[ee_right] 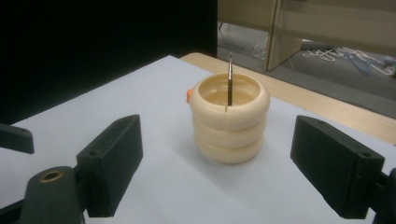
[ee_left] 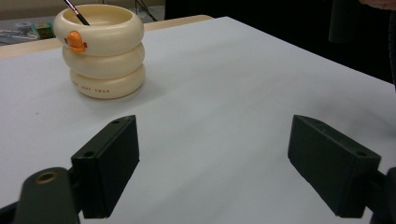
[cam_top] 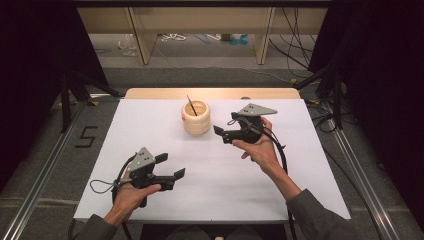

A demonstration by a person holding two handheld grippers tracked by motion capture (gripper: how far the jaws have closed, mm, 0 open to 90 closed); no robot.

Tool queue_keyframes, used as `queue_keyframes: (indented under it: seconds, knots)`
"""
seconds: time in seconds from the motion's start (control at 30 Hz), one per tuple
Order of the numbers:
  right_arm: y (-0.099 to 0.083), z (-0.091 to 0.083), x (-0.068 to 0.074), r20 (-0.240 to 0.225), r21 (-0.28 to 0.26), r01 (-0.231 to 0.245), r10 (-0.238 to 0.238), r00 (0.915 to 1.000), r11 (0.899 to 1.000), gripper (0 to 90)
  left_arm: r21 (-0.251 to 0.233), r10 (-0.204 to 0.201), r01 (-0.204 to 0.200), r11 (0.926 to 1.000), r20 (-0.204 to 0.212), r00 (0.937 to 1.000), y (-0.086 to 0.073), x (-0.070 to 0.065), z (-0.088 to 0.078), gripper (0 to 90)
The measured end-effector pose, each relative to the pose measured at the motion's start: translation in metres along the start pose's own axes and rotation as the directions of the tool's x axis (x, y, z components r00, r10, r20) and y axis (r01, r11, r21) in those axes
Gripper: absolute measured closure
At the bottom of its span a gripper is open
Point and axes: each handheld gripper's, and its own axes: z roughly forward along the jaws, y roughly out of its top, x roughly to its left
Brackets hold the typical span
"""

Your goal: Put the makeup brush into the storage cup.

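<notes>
A cream ringed pot (cam_top: 196,117) stands upper centre of the high view on the white counter (cam_top: 220,170), with a thin dark brush (cam_top: 191,105) leaning inside. Just right of it hovers the right gripper (cam_top: 223,133), fingers spread and empty. The left gripper (cam_top: 171,166) sits lower left, well apart, fingers also spread.
</notes>
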Motion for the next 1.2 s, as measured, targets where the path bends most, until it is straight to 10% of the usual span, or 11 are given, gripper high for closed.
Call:
queue_keyframes:
  seconds: [1.2]
  knots:
    - [-0.04,-0.038,0.016,-0.026,-0.009,-0.022,0.022,0.9994,1.0,16.1,0.034,0.066,-0.066,0.9973,0.001,0.9978,0.001,0.003,-0.003,15.8]
